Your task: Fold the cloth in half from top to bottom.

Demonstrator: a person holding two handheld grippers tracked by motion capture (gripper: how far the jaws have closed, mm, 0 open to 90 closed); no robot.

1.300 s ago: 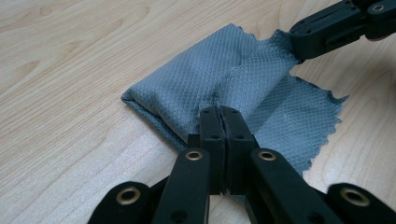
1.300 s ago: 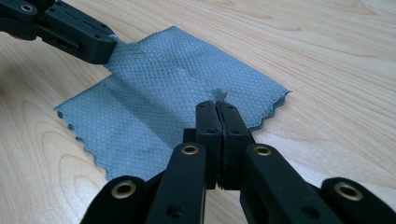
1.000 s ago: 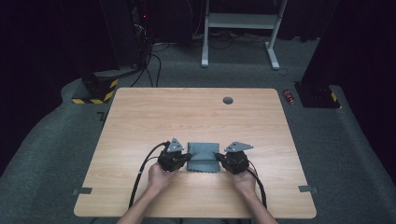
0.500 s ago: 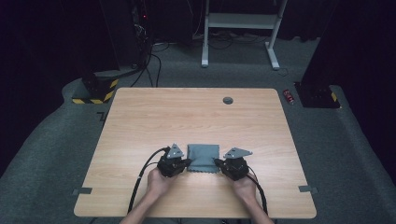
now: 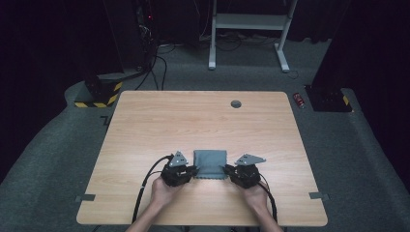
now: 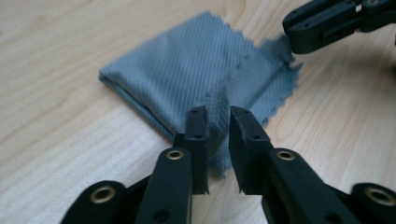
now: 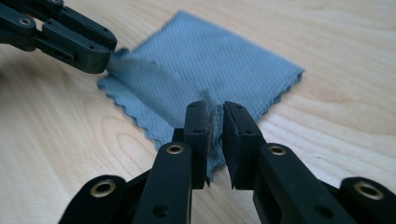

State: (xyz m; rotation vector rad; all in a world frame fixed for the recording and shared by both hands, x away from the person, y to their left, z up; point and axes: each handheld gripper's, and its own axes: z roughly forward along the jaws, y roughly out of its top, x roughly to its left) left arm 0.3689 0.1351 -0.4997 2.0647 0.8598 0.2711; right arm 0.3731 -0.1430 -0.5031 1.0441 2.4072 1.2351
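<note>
A grey-blue cloth [image 5: 211, 162] lies folded on the wooden table [image 5: 193, 121], near the front edge. My left gripper [image 5: 193, 172] is at its near left corner and my right gripper [image 5: 226, 171] at its near right corner. In the left gripper view, the jaws [image 6: 218, 112] stand a little apart with the cloth's corner [image 6: 219, 154] loose between them. In the right gripper view, the jaws [image 7: 215, 106] show a narrow gap with a raised fold of cloth [image 7: 196, 65] in it. Both pairs of jaws have just been opening. Each gripper view also shows the other gripper's jaws at the far corner.
A small dark round grommet [image 5: 236, 104] sits near the table's far edge. Cables trail from both grippers toward the near edge. Beyond the table are a white desk frame [image 5: 246, 29], a yellow-black striped block [image 5: 96, 94] and dark floor.
Both hands drew slightly toward the near edge and the cloth's near edge settled onto the table. Both pairs of jaws parted a little.
</note>
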